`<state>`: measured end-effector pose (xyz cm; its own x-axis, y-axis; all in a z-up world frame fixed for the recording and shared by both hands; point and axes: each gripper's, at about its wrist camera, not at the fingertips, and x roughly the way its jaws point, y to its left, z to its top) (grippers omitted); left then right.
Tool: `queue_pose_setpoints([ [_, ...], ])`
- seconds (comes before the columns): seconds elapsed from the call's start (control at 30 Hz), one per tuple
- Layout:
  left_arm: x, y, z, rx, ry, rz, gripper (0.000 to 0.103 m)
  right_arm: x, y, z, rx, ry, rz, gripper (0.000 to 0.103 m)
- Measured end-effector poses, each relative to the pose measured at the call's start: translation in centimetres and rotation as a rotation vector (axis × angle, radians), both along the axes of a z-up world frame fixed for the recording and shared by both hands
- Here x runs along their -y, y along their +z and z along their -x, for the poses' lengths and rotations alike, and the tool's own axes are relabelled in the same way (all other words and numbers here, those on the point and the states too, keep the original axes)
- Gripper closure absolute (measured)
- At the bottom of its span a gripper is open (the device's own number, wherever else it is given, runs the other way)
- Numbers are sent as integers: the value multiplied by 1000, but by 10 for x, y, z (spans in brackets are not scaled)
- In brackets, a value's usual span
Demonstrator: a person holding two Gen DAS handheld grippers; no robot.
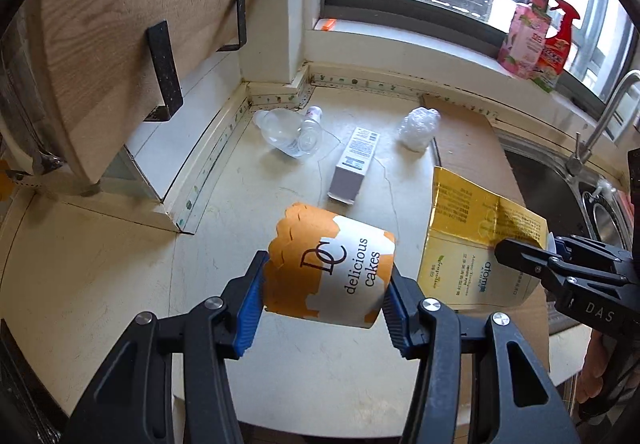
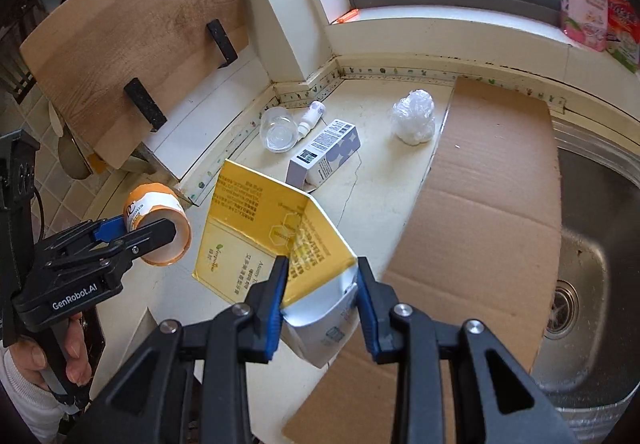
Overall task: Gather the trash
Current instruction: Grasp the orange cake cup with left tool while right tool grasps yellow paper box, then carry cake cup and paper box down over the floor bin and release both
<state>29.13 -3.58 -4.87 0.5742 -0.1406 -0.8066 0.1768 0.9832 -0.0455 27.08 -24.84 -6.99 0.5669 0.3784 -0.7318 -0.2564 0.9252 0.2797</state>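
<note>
My left gripper point(image 1: 326, 292) is shut on an orange and white "delicious cakes" paper cup point(image 1: 332, 264), held on its side above the counter; the cup also shows in the right wrist view point(image 2: 156, 220). My right gripper point(image 2: 322, 296) is shut on the end of a yellow carton point(image 2: 272, 236), which also shows in the left wrist view point(image 1: 476, 240). On the counter farther back lie a small white and purple box point(image 1: 354, 164), a crushed clear bottle point(image 1: 290, 130) and a crumpled plastic wrap point(image 1: 418, 128).
A flattened cardboard sheet point(image 2: 488, 212) covers the counter's right part beside the steel sink point(image 2: 588, 284) and faucet point(image 1: 600, 124). A wooden board on black brackets point(image 1: 132, 24) hangs at the left. Spray bottles point(image 1: 536, 40) stand on the window sill.
</note>
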Motion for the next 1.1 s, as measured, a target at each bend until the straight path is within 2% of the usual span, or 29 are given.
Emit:
queue_pose_setpoints([
  [0.27,-5,38,84,75,-116,22,52,0,16,101,62,-118,-5,71],
  [0.47,-18,42,146,81,-169,64,52,-17,9,177,68,-164,9,71],
  [0.73,-29,1,203,-16,-216,66,52,-40,-25,248,-1,-216,46,71],
  [1.1,-15,-82,234,-195,-219,28,52,-11,-92,271,-196,-285,75,71],
])
